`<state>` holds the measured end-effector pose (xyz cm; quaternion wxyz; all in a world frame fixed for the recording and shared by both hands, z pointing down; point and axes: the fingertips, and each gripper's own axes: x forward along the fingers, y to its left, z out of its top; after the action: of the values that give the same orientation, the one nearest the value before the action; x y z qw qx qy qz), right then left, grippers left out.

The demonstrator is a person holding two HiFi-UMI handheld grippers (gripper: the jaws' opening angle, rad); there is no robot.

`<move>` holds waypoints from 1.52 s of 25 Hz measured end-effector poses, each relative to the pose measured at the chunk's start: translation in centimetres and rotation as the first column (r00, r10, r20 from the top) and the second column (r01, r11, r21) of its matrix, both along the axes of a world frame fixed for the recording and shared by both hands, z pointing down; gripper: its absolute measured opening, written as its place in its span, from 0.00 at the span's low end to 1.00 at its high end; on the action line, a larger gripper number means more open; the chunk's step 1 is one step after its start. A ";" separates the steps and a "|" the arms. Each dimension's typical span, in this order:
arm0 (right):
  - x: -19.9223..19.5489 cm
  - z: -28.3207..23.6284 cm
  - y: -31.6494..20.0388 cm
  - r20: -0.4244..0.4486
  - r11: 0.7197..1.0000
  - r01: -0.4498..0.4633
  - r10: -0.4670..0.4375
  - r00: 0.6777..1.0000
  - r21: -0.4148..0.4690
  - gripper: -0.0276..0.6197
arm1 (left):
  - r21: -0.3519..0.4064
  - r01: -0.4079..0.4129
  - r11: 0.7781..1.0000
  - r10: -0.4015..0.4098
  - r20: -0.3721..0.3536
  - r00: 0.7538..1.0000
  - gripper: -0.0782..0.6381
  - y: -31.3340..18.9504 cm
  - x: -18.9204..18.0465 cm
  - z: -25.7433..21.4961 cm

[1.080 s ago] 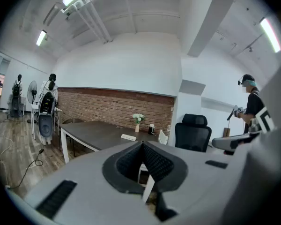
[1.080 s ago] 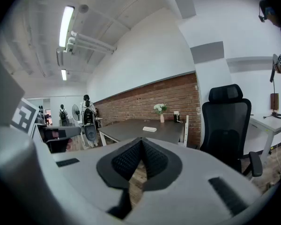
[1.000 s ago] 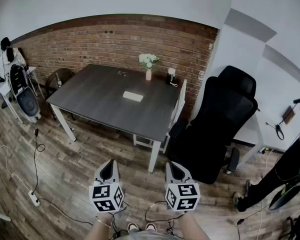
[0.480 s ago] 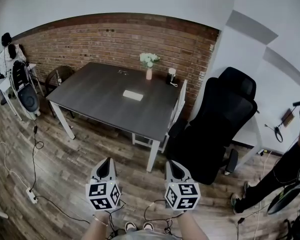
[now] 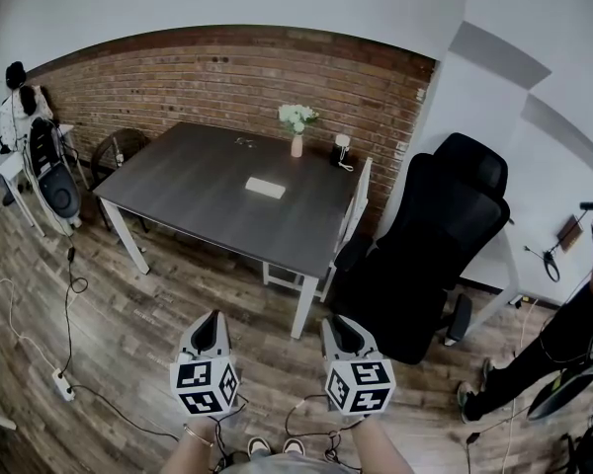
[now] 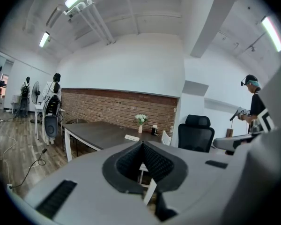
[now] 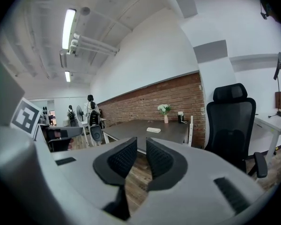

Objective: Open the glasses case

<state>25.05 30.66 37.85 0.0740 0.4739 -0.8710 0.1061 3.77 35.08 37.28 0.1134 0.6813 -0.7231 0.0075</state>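
Observation:
The glasses case (image 5: pixel 265 188) is a flat white box lying on the dark table (image 5: pixel 198 205), well ahead of me across the room. It also shows small as the case (image 6: pixel 131 138) in the left gripper view and the case (image 7: pixel 153 130) in the right gripper view. My left gripper (image 5: pixel 210 330) is held low near my body, far from the table; its jaws meet at the tips with nothing in them (image 6: pixel 142 146). My right gripper (image 5: pixel 338 332) hangs beside it, and its jaws are opening, a narrow empty gap between the pads (image 7: pixel 141 149).
A black office chair (image 5: pixel 435 255) stands right of the table, a white chair (image 5: pixel 352 213) at its near right corner. A flower vase (image 5: pixel 296 134) and a dark cup (image 5: pixel 341 150) sit at the table's far edge. Cables (image 5: pixel 67 361) trail on the wood floor. A person (image 5: pixel 563 344) stands far right.
The right gripper's jaws have parted from shut to a narrow gap. The left gripper shifted slightly left; otherwise both stay low in front of me.

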 end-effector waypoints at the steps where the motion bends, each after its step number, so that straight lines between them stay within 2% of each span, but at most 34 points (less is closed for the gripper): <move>1: -0.2 0.0 0.0 -0.001 1.000 0.002 -0.002 1.000 0.001 0.15 | 0.000 0.000 1.000 0.000 0.001 1.000 0.10 0.1 -0.1 0.0; 9: -1.6 0.0 0.2 -0.006 1.000 -0.007 0.007 1.000 0.000 0.21 | -0.003 -0.003 1.000 0.003 0.000 1.000 0.10 0.7 -1.8 0.1; 17: -3.4 0.3 0.4 -0.016 1.000 -0.028 0.028 0.999 -0.006 0.20 | -0.008 -0.018 1.000 0.018 -0.009 1.000 0.10 1.0 -4.2 0.5; 25: -4.1 1.8 -0.2 -0.010 0.997 -0.056 0.056 0.998 -0.059 0.17 | -0.051 -0.035 0.998 0.033 -0.040 0.999 0.10 0.0 -5.7 2.5; 32: -4.7 3.1 -3.9 -0.015 0.995 -0.064 0.063 0.998 -0.073 0.17 | -0.062 -0.017 0.998 0.013 -0.054 0.998 0.10 -3.3 -7.2 3.6; 38: -5.4 3.2 -9.9 0.014 0.996 -0.051 0.052 0.999 -0.078 0.17 | -0.070 -0.010 0.997 0.007 -0.045 0.999 0.10 -8.6 -7.7 3.6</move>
<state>19.65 20.73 41.09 0.0826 0.4923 -0.8542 0.1452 -3.91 26.46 40.92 0.1537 0.6801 -0.7166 0.0181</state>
